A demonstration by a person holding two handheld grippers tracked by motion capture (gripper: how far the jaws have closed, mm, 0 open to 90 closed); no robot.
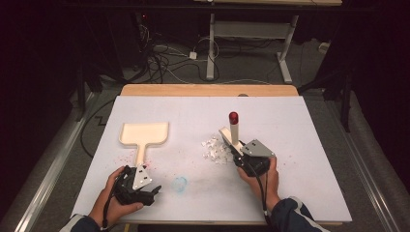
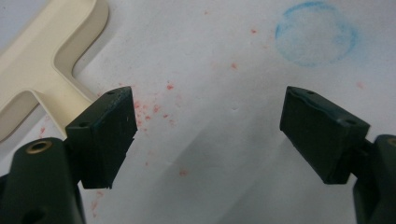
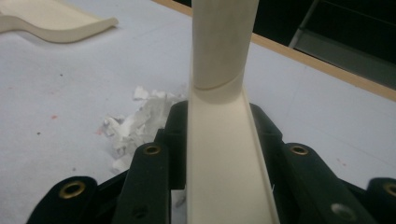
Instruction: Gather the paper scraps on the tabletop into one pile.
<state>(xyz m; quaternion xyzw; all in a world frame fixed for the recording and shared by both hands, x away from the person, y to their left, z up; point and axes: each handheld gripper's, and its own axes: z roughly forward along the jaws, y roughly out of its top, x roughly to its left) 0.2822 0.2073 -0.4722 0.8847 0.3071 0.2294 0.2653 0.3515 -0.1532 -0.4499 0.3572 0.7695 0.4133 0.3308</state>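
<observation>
Cream plastic sits clamped in your right claw (image 3: 219, 154): it grips the brush (image 1: 233, 129) by its flat body, the handle with its red tip rising past the jaws. Shredded white paper scraps (image 1: 215, 149) lie on the desk (image 1: 300, 145) just left of that claw. Your left claw (image 2: 208, 133) stands open over bare desk, the cream dustpan (image 1: 144, 134) just ahead of it and a blue ring mark (image 2: 315, 32) off to its right.

Left gripper (image 1: 155, 191) low, jaws wide apart; right gripper (image 1: 235, 146) clamped, pointing forward.
</observation>
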